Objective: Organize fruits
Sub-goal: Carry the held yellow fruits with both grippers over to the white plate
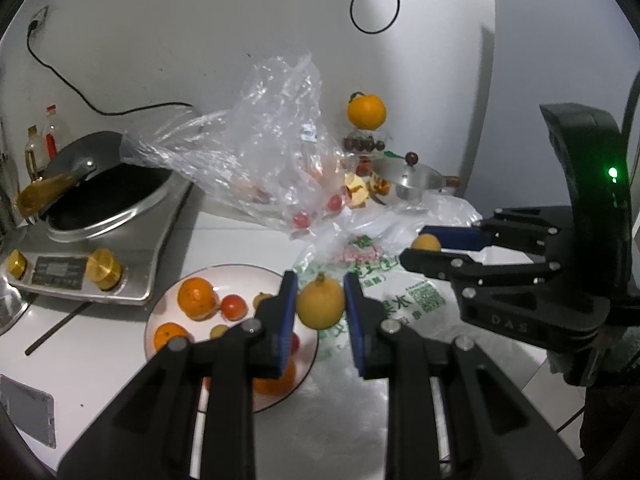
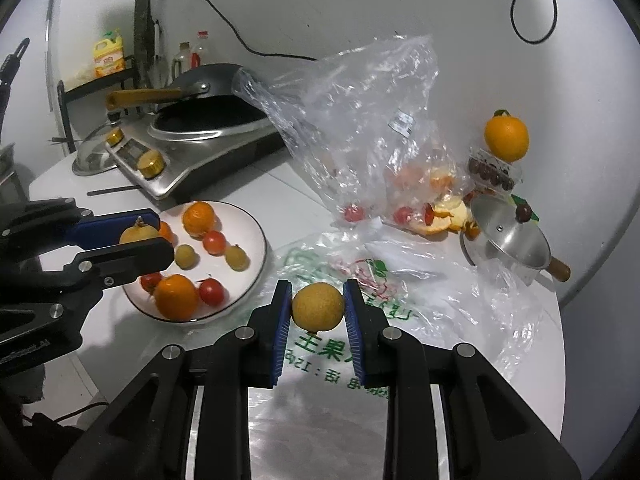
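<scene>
Taking the round white plate with the dark rim (image 2: pixel 256 236) as the landmark: left of and behind it stands the steel induction cooker with brass knobs (image 2: pixel 176 168), carrying a dark wok with a wooden handle (image 2: pixel 208 96). On the plate lie oranges, small red tomatoes and small yellow-green fruits. Over the plate's left edge the left gripper (image 1: pixel 320 304) is clamped on a small round yellow fruit with a dried calyx (image 1: pixel 320 301), its blue pads pressing both sides. Just right of the plate, above a printed white plastic bag with green lettering (image 2: pixel 340 356) spread flat on the counter, the right gripper (image 2: pixel 317 307) is clamped on a second rough-skinned yellow fruit (image 2: pixel 317 307). Behind that bag a crumpled clear plastic bag (image 2: pixel 360 120) rises, holding tomatoes and orange peel and screening the wall. Farther right of the plate a small steel pot with a lid and wooden handle (image 2: pixel 512 244) sits, with a whole orange (image 2: pixel 506 138) perched on a clear box of dark fruits (image 2: pixel 492 172) behind it.
</scene>
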Tool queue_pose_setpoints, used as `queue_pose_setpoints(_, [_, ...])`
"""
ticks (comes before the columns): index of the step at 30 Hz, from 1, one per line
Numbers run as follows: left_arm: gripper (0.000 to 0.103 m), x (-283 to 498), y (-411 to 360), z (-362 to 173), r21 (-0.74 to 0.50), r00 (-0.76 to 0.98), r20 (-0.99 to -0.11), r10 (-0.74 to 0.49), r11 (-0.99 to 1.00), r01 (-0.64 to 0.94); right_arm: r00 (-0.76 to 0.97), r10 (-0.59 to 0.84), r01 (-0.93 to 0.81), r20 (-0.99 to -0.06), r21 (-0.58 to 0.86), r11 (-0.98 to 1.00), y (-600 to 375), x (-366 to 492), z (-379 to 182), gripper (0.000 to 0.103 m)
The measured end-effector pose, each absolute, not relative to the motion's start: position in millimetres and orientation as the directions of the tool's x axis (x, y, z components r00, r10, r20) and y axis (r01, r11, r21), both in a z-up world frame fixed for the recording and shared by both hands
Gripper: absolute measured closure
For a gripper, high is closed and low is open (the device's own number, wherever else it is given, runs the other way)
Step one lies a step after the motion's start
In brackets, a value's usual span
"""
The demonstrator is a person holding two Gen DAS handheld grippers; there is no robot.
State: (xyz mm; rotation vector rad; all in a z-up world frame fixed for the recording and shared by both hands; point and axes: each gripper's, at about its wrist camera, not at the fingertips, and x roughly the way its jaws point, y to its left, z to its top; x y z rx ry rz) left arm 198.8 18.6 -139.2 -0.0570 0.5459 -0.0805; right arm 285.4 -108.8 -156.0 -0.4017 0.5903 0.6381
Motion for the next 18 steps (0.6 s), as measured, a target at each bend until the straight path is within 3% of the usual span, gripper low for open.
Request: queue_pose_setpoints(18, [0.079, 156.0, 59.7, -126.0, -0.084, 0.892, -0.449, -0.051, 0.996, 0.014, 0.675, 0.498, -0.679, -0.545, -0.193, 0.709, -74.2, 242.3, -130.0, 0.075])
